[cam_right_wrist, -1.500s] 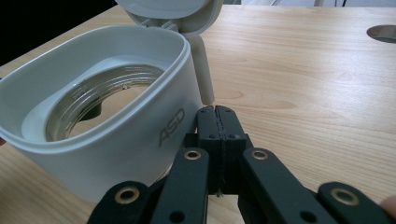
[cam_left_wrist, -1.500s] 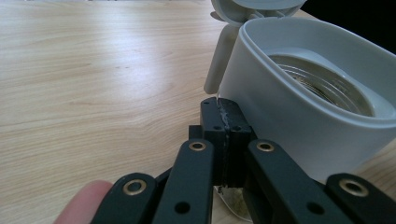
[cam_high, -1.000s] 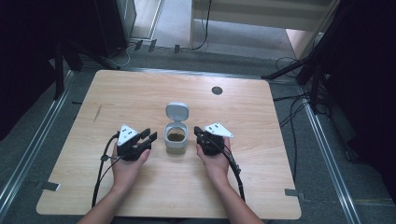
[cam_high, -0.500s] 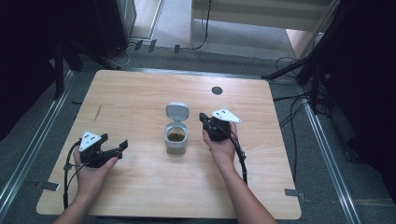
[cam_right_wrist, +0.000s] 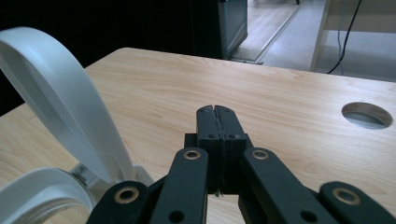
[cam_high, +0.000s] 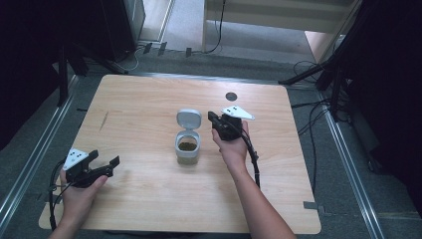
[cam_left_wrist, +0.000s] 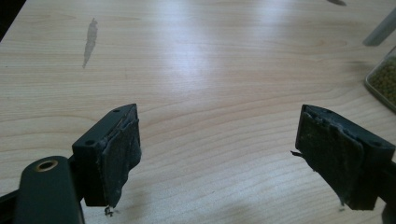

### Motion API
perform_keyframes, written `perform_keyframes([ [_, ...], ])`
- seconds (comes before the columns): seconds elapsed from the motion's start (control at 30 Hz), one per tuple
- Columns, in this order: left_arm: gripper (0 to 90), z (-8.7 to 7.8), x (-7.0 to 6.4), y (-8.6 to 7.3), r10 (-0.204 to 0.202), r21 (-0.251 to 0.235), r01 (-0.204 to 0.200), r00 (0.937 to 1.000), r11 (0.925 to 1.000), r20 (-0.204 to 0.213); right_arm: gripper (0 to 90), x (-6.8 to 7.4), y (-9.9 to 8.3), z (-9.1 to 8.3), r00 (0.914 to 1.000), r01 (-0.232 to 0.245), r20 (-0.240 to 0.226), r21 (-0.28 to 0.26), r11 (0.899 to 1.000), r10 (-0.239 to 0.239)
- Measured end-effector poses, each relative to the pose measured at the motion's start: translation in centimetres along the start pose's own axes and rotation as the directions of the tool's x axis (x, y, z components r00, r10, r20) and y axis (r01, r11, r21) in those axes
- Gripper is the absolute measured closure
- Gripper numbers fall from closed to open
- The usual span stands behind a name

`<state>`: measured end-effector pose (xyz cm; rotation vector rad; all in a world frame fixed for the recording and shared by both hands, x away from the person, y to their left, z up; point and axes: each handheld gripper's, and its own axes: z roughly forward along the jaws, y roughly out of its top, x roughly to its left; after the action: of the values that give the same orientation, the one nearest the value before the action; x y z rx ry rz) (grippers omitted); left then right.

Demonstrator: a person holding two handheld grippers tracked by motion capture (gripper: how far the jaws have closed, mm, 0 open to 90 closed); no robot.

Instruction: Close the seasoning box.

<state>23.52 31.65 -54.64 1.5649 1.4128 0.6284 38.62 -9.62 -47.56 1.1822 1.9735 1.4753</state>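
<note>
White flip-lid container [cam_high: 187, 144] is seen uncapped on the worktop [cam_high: 149, 104]; right gripper [cam_high: 215, 119] jaws closed empty beside it, left gripper [cam_high: 105, 166] jaws spread, closing seemingly left

A wooden table [cam_high: 149, 104] bears an open-lidded container [cam_high: 187, 144] of brownish grains.
</note>
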Motion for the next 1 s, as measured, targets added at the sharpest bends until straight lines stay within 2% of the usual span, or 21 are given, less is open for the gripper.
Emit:
perform_keyframes([
  [0.1, 14.9, -0.1, 0.3, 0.0, -0.027, -0.007, 0.027, 0.9996, 0.9996, 0.004, 90.0, 0.3, 0.4, 0.0, 1.0000, 0.003, -0.006, -0.007, 1.000, -0.003],
  [0.3, 15.3, 0.1, -0.1, -0.1, 0.005, -0.003, -0.005, 1.0000, 1.0000, -0.005, 90.0, 0.6, 1.5, 0.4, 0.9996, 0.014, -0.026, -0.010, 1.000, -0.015],
  [0.4, 15.3, 0.1, -0.1, -0.1, 0.004, -0.005, -0.004, 1.0000, 1.0000, -0.006, 90.0, 1.0, 1.8, 0.2, 0.9985, 0.019, -0.050, -0.013, 1.000, -0.019],
  [0.57, 15.4, 0.1, -0.1, 0.0, 0.003, -0.006, -0.003, 1.0000, 1.0000, 0.000, 90.0, 2.1, 0.7, -1.7, 0.9889, 0.096, -0.115, 0.004, 0.995, -0.095],
  [0.6, 15.4, 0.1, -0.1, 0.0, 0.004, -0.005, -0.004, 1.0000, 1.0000, -0.002, 90.0, 2.1, 0.3, -2.3, 0.9868, 0.097, -0.131, 0.008, 0.995, -0.095],
  [0.63, 15.4, 0.2, -0.1, 0.0, 0.003, -0.006, -0.003, 1.0000, 1.0000, -0.003, 90.0, 2.0, -0.1, -2.9, 0.9868, 0.103, -0.127, 0.010, 0.995, -0.101],
  [0.67, 15.4, 0.2, -0.1, 0.0, 0.002, -0.005, -0.002, 1.0000, 1.0000, -0.003, 90.0, 1.9, -0.4, -3.4, 0.9885, 0.102, -0.114, 0.008, 0.995, -0.100],
  [0.73, 15.4, 0.3, -0.1, 0.0, 0.004, -0.003, -0.004, 1.0000, 1.0000, -0.005, 90.0, 1.1, -0.9, -4.6, 0.9919, 0.064, -0.110, -0.001, 0.998, -0.064],
  [0.87, 15.5, 0.3, -0.1, 0.1, 0.007, -0.002, -0.007, 1.0000, 1.0000, -0.007, 90.0, -0.5, -1.5, -6.2, 0.9959, 0.045, -0.078, -0.016, 0.999, -0.046],
  [0.93, 15.5, 0.3, -0.2, 0.1, 0.005, -0.002, -0.005, 0.9999, 1.0000, -0.011, 90.0, -1.2, -1.2, -6.3, 0.9969, 0.017, -0.077, -0.020, 1.000, -0.018],
  [1.0, 15.5, 0.3, -0.2, 0.1, 0.004, -0.003, -0.004, 0.9999, 1.0000, -0.015, 90.0, -1.3, -0.7, -5.4, 0.9968, 0.009, -0.079, -0.014, 1.000, -0.010],
])
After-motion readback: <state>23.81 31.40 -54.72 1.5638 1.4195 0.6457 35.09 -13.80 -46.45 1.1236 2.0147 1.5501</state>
